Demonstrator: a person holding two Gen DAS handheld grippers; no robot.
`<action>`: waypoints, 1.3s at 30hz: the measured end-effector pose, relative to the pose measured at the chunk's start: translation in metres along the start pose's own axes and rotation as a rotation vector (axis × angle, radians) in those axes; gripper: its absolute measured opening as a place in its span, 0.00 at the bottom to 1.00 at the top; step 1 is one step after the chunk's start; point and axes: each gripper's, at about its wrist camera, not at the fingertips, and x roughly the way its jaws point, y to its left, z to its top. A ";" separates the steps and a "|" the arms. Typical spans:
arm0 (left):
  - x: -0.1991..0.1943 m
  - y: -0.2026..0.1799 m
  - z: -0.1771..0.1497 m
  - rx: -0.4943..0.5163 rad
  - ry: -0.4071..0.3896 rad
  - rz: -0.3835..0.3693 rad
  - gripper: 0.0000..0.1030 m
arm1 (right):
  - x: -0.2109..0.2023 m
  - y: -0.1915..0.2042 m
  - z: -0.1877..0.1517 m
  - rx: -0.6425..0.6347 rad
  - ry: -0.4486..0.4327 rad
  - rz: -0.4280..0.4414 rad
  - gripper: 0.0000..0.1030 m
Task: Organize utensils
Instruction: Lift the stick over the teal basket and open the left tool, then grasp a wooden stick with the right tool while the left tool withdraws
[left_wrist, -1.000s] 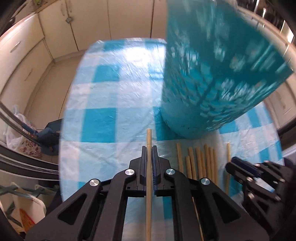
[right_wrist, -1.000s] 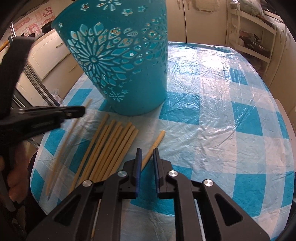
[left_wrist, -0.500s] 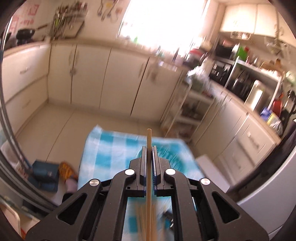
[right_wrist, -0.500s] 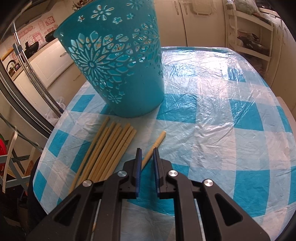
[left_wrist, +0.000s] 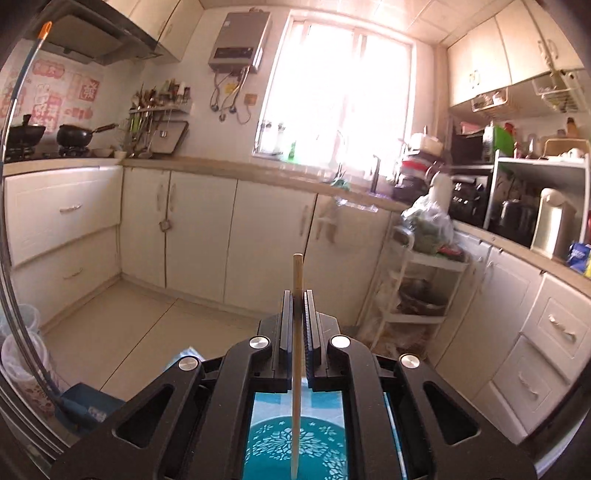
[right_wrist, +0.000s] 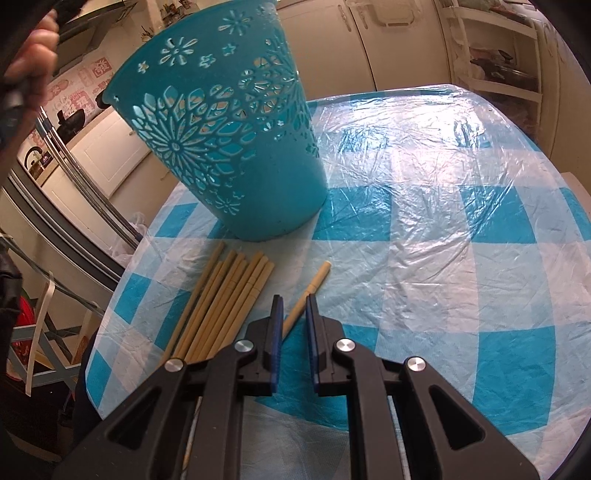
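Observation:
My left gripper (left_wrist: 296, 295) is shut on a wooden chopstick (left_wrist: 296, 350), held upright high above the teal cut-out basket (left_wrist: 295, 446), whose rim shows below between the gripper's arms. In the right wrist view the basket (right_wrist: 236, 147) stands on the blue checked tablecloth (right_wrist: 424, 229). A bundle of several chopsticks (right_wrist: 221, 302) lies in front of it, and a single chopstick (right_wrist: 306, 295) lies apart to their right. My right gripper (right_wrist: 294, 312) is open just above the single chopstick's near end, with the stick between its fingers.
The table's left edge (right_wrist: 110, 314) drops to a folding chair and floor. Kitchen cabinets (left_wrist: 184, 236), a white trolley (left_wrist: 417, 288) and a counter with appliances (left_wrist: 517, 221) surround the table. A hand (right_wrist: 33, 62) shows at the upper left in the right wrist view.
My left gripper has lifted its chopstick off the table and tilted up, now over the basket. My right gripper has moved slightly forward towards the single chopstick.

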 end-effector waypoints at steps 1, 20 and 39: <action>0.008 0.001 -0.008 0.004 0.022 0.013 0.05 | 0.000 0.000 0.000 0.002 0.000 0.002 0.12; -0.034 0.081 -0.082 0.020 0.214 0.086 0.47 | 0.007 0.039 0.004 -0.240 0.097 -0.246 0.14; -0.049 0.162 -0.171 -0.105 0.422 0.162 0.57 | 0.016 0.032 0.016 -0.308 0.240 -0.232 0.06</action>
